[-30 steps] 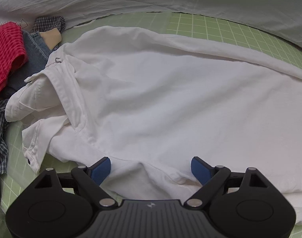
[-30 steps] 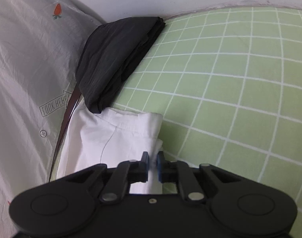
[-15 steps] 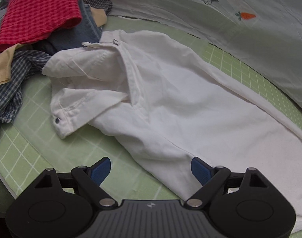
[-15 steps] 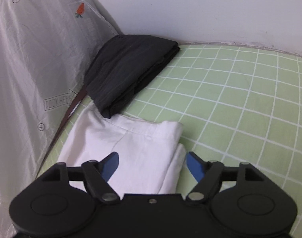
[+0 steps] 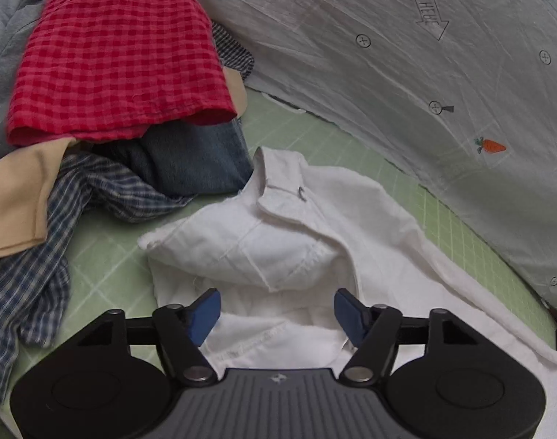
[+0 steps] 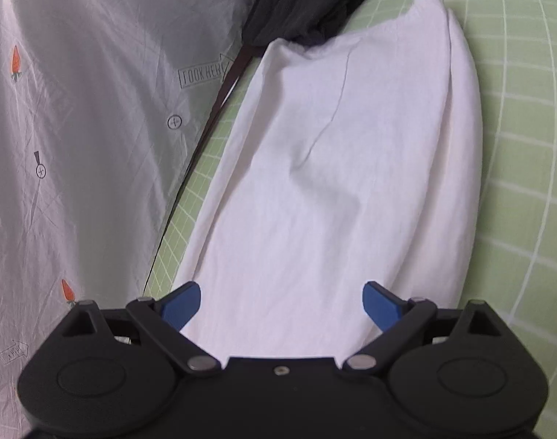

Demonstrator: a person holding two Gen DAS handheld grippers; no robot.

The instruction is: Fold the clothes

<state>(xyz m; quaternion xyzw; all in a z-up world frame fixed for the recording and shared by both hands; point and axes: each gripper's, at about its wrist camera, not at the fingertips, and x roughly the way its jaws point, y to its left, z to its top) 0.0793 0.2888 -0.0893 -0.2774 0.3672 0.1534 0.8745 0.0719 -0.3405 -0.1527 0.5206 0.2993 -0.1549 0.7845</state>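
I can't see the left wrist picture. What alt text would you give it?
An open left claw hovers over the collar end of a white shirt on a green grid mat. Behind lies a pile of clothes topped by red checked fabric.

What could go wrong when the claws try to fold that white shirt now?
1. The white shirt has a bunched sleeve on top; folding now could trap those wrinkles.
2. Its collar touches the clothes pile, so the open left claw might drag the checked shirt along.
3. The black garment overlaps the shirt's far end, beyond the open right claw, and may snag.
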